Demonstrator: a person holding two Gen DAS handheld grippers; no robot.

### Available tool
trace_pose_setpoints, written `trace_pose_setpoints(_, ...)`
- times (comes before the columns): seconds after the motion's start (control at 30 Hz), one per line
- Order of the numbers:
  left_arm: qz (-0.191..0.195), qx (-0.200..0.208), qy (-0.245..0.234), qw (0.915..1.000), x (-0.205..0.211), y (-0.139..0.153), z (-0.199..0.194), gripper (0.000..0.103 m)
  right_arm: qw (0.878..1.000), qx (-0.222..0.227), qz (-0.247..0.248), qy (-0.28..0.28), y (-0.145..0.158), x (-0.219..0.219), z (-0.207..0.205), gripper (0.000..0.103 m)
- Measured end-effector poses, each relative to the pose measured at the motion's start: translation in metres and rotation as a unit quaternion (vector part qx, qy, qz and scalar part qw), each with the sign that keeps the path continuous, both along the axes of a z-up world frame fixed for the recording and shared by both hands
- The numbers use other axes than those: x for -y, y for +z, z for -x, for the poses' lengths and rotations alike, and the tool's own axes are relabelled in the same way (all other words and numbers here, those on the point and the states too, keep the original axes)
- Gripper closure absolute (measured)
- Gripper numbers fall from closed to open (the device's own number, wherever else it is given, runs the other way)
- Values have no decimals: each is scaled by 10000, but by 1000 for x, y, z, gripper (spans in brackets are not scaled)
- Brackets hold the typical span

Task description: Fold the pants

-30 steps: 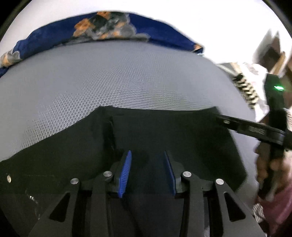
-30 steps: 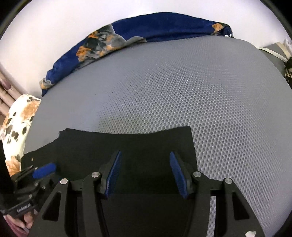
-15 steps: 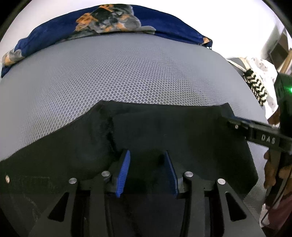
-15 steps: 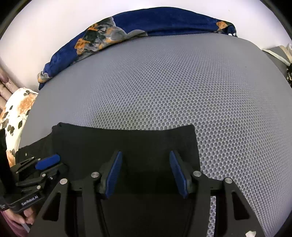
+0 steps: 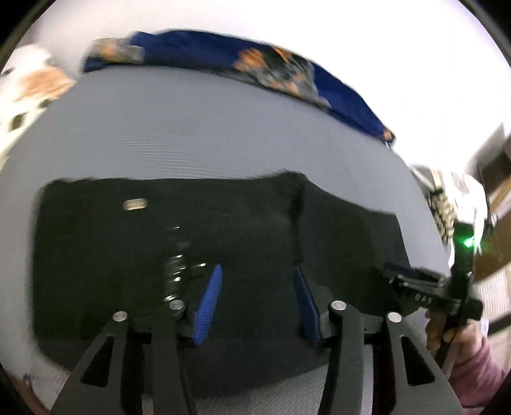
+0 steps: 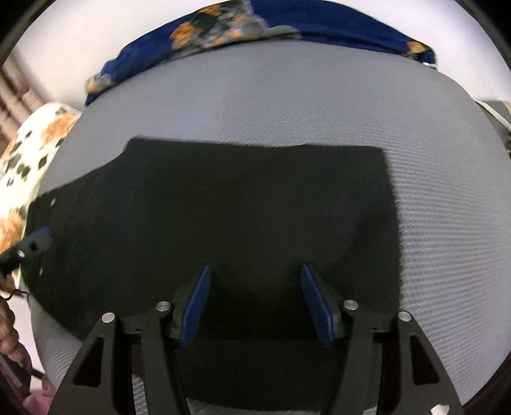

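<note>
A: Grey mesh surface under everything, white wall behind, blue patterned cloth bunched along the far edge.

B: Then the jaws. On the left gripper, spread wide, blue pads apart, nothing between them. Same on the right gripper: spread, empty, poised over dark fabric.

A: And outward from there?

B: Black pants flat on the mesh as a rough rectangle, straight edge toward the far side. From the left view, a metal clasp near the far left corner and a blurred zipper just beside the left pad. A raised ridge running away from the right pad, probably a layer edge. Farther right, the other gripper at the fabric's margin.

A: Risks?

B: Likely pinching only the top layer at that ridge, so the lower layer stays behind and the fold skews. Also snagging a pad on the zipper. Also unequal lift between the two sides, dragging the stack across the mesh and spoiling the straight edge. Blur in both views, so exact layer count hard to tell.
</note>
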State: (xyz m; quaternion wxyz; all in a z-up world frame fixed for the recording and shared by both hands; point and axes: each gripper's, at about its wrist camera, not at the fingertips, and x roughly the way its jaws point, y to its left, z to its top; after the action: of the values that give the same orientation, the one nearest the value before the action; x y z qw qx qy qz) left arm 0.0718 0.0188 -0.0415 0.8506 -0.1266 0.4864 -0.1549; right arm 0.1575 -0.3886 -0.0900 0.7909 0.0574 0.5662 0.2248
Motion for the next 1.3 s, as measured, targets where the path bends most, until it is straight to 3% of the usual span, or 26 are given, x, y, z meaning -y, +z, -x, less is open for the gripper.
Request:
trace_pose_setpoints(0.13,377,105,703,9968,-60,11,29,51,9988,-31,-214,435,6,-36,15,46)
trace_pose_setpoints(0.27,862,136,1248,9883,-109,11,53,51,9940,-131,-539,947,10,-77,30,46)
trace_pose_setpoints(0.47,1428,-71,1675,9755,-148,-6,77,51,9895,-201,-605,1298,15,-112,38,38)
trace_pose_setpoints(0.67,2296,-497,1936,9525,-161,-42,87,48,9882,-503,-888,1140,12,-110,32,28)
trace_pose_setpoints(0.83,2420,-681,2064,9456,-164,-67,86,48,9886,-563,-880,1087,13,-112,31,25)
trace_pose_setpoints(0.97,2682,-677,2216,9351,-174,-82,83,48,9895,-434,-713,1176,14,-119,36,20)
trace_pose_setpoints(1.3,2803,-382,2246,9325,-191,-91,76,48,9893,-534,-811,1089,12,-119,34,13)
